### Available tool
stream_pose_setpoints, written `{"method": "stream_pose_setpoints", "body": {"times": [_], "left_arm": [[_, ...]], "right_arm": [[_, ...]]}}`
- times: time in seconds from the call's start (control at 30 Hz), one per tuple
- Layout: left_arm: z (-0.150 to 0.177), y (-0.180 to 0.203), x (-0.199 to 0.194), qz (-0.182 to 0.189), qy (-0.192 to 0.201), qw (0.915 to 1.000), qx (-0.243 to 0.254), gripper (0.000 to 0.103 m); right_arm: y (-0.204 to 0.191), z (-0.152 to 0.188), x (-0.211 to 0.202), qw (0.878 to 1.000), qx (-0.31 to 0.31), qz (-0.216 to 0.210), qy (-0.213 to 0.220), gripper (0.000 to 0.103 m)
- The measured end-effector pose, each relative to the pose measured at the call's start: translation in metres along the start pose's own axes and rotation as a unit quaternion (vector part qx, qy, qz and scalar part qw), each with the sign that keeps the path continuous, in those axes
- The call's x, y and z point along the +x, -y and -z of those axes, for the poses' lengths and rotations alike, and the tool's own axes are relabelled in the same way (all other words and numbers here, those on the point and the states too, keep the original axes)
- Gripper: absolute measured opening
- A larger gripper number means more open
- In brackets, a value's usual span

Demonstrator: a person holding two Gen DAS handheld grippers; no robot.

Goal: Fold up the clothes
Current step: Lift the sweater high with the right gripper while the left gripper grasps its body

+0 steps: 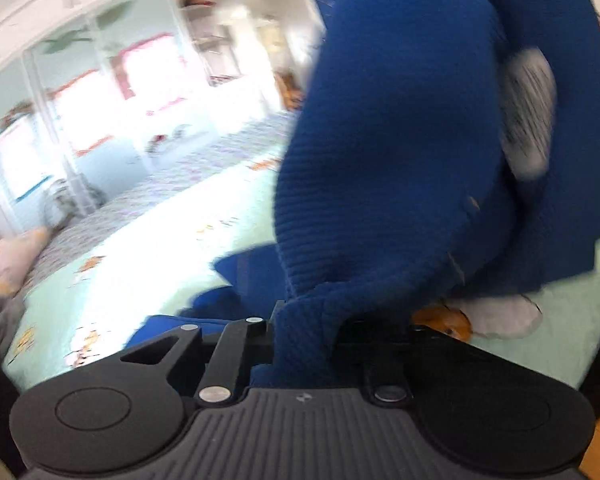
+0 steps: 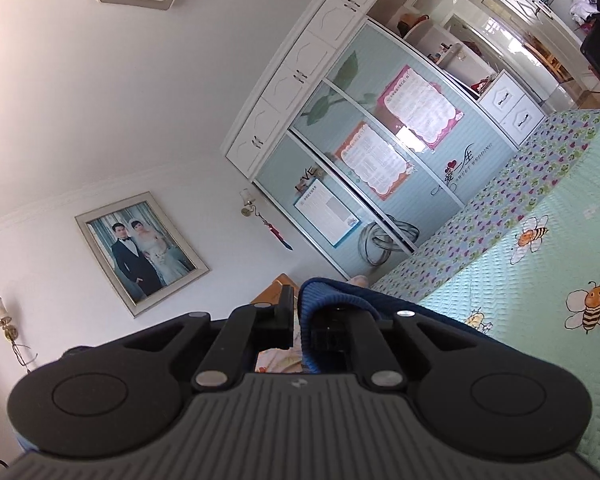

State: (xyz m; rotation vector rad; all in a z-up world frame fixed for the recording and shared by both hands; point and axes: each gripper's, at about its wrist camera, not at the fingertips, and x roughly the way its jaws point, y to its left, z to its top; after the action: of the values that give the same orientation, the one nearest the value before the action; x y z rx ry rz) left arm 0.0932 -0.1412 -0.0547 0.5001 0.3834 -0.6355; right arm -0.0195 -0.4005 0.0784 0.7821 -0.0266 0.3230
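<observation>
A fold of the blue sweater [image 1: 380, 160] is being pinched by the left gripper [image 1: 304, 328]; its ribbed hem [image 2: 332, 296] is being clamped by the right gripper [image 2: 302, 320]. Beyond, over the bed [image 1: 140, 248], the bulk is being held hanging. Shallow bites: slipping is being risked.

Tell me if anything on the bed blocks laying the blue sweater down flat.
Nothing visible blocks it. Both the left gripper and the right gripper are shut on the blue sweater. The green bee-print bedspread below shows bare, though the hanging sweater hides part of it.
</observation>
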Motion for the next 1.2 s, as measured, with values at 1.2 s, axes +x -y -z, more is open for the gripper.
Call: {"method": "stream_pose_setpoints", "body": {"times": [1.2], "left_arm": [[-0.122, -0.088, -0.12, -0.077, 0.049, 0.9952, -0.034, 0.029]], "right_arm": [[-0.115, -0.108, 0.026, 0.995, -0.079, -0.051, 0.016, 0.01]]}}
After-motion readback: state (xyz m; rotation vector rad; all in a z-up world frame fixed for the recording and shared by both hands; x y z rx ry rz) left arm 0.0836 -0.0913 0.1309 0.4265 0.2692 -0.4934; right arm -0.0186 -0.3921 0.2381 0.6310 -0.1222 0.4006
